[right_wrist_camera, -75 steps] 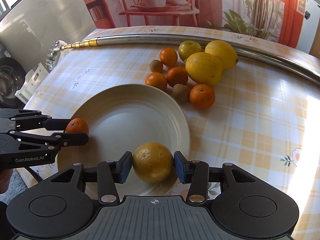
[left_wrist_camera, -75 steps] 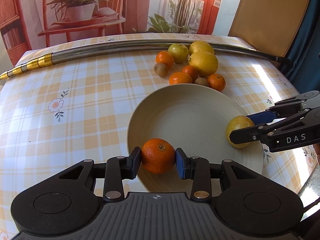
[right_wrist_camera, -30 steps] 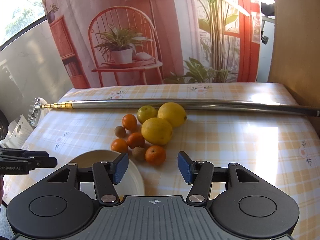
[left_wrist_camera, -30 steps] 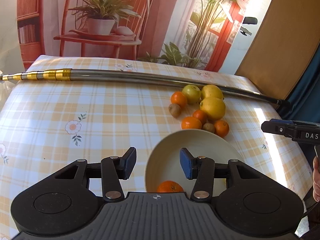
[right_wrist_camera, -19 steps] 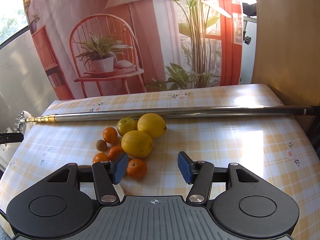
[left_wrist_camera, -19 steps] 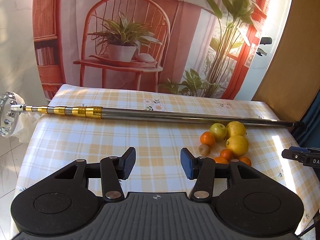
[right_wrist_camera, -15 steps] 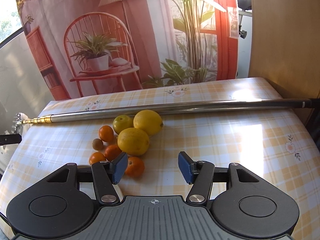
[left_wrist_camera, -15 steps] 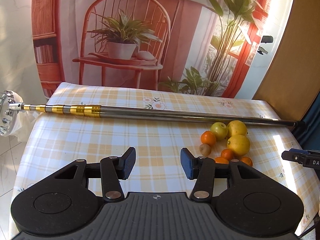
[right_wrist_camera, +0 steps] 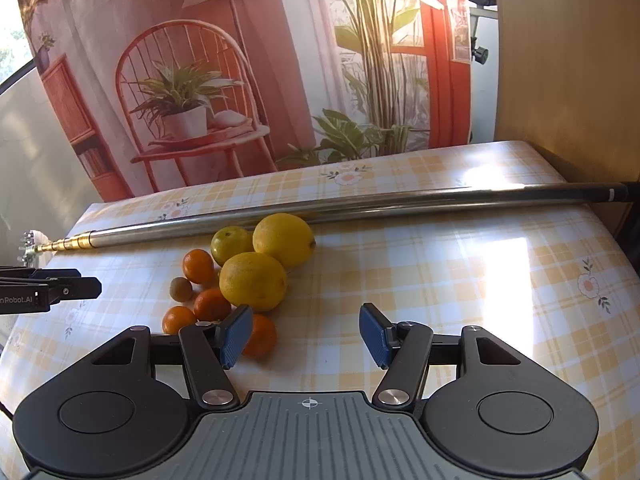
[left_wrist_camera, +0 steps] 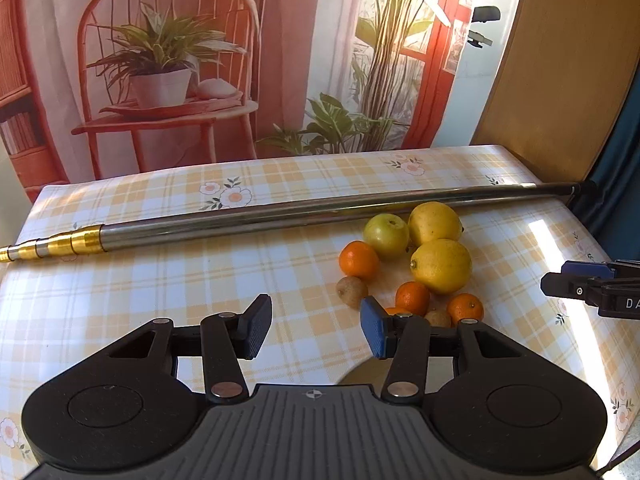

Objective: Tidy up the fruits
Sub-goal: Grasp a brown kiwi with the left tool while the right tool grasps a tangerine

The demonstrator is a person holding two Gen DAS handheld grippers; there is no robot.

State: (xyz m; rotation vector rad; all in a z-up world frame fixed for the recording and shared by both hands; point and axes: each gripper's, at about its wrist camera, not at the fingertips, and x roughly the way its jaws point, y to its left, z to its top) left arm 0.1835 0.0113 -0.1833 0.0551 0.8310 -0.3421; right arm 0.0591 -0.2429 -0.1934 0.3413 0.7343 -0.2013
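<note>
Two hand-held grippers hang over a table covered in yellow-checked oilcloth (left_wrist_camera: 160, 280), both with jaws spread apart and nothing between them. Left to right in the left wrist view: the left gripper (left_wrist_camera: 316, 330) points at bare cloth; a long telescopic metal pole with a brass-coloured end (left_wrist_camera: 280, 216) lies across the far side of the table; the cluster of loose fruit sits ahead and to the right of the left gripper's jaws. The cluster holds a small brown kiwi-like fruit (left_wrist_camera: 351, 292), a small orange mandarin (left_wrist_camera: 359, 259), a green-yellow round fruit (left_wrist_camera: 386, 230), two large yellow lemons, the nearer (left_wrist_camera: 441, 266) with its long axis running roughly left to right, and more mandarins partly hidden behind the blue-padded finger (left_wrist_camera: 373, 332). A pale curved plate rim (left_wrist_camera: 360, 376) shows just under that finger. The right gripper (right_wrist_camera: 306, 336) sits farther right; from its view the same fruit lies ahead and to the left, one mandarin (right_wrist_camera: 260, 336) just beside its left pad. Judged from this, each gripper must swing inward toward the cluster; the right one appears nearer to a fruit.
</note>
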